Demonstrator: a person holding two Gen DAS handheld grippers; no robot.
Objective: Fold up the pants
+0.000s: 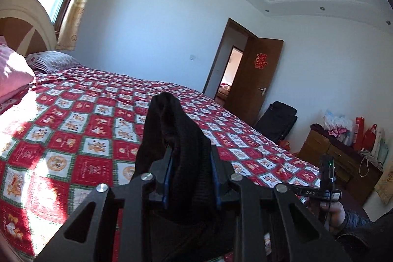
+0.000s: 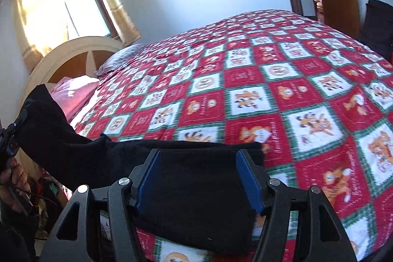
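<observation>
The black pants (image 2: 196, 188) lie over the near edge of the bed (image 2: 282, 90), with one end lifted to the left. My left gripper (image 1: 190, 154) is shut on a bunched fold of the black pants (image 1: 172, 129) and holds it up above the bed (image 1: 73, 139). It also shows at the left edge of the right wrist view (image 2: 14, 129). My right gripper (image 2: 199, 156) is open, its blue pads (image 2: 147, 178) spread wide over the flat part of the pants. The right gripper also shows in the left wrist view (image 1: 326, 178).
The bed has a red, white and green checked quilt. Pillows (image 1: 14, 73) and a curved headboard (image 2: 73, 53) are at the far end. A brown door (image 1: 255, 80) stands open. A black chair (image 1: 280, 119) and cluttered wooden cabinet (image 1: 339, 154) stand beyond the bed.
</observation>
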